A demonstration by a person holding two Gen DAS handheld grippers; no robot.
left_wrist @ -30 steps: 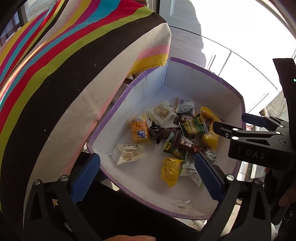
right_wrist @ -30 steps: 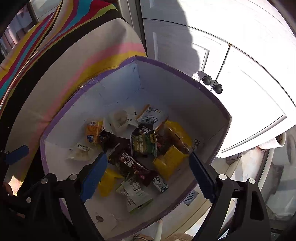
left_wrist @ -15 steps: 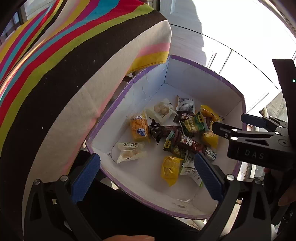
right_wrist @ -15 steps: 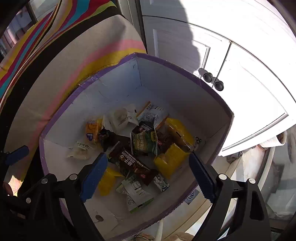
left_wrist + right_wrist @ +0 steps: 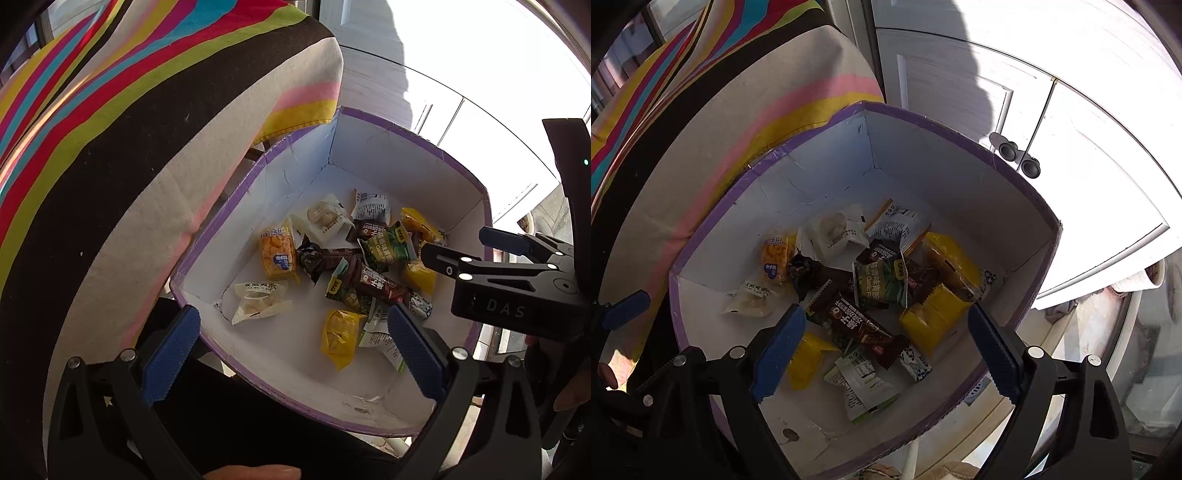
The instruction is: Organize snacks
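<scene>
A white box with a purple rim [image 5: 236, 199] [image 5: 960, 129] holds several snack packets. Among them are an orange packet [image 5: 277, 257] [image 5: 775, 258], a white packet [image 5: 258, 301] [image 5: 751, 295], a green garlic pea packet [image 5: 386, 246] [image 5: 882, 282], a brown bar [image 5: 376, 282] [image 5: 858, 326] and yellow packets [image 5: 338, 332] [image 5: 934, 317]. My left gripper [image 5: 293, 352] hangs open above the box's near edge, holding nothing. My right gripper [image 5: 886, 347] is open over the pile, empty; in the left wrist view it shows from the side [image 5: 465, 249] over the box's right part.
A striped cushion [image 5: 129, 129] [image 5: 701, 92] presses against the box's left side. White cabinet doors with two dark knobs [image 5: 1019, 157] stand behind the box. A person's fingers [image 5: 255, 472] show at the bottom edge.
Both grippers have moved slightly closer over the box; the right gripper has shifted a little over the snack pile. Both stay open and the snacks have not moved.
</scene>
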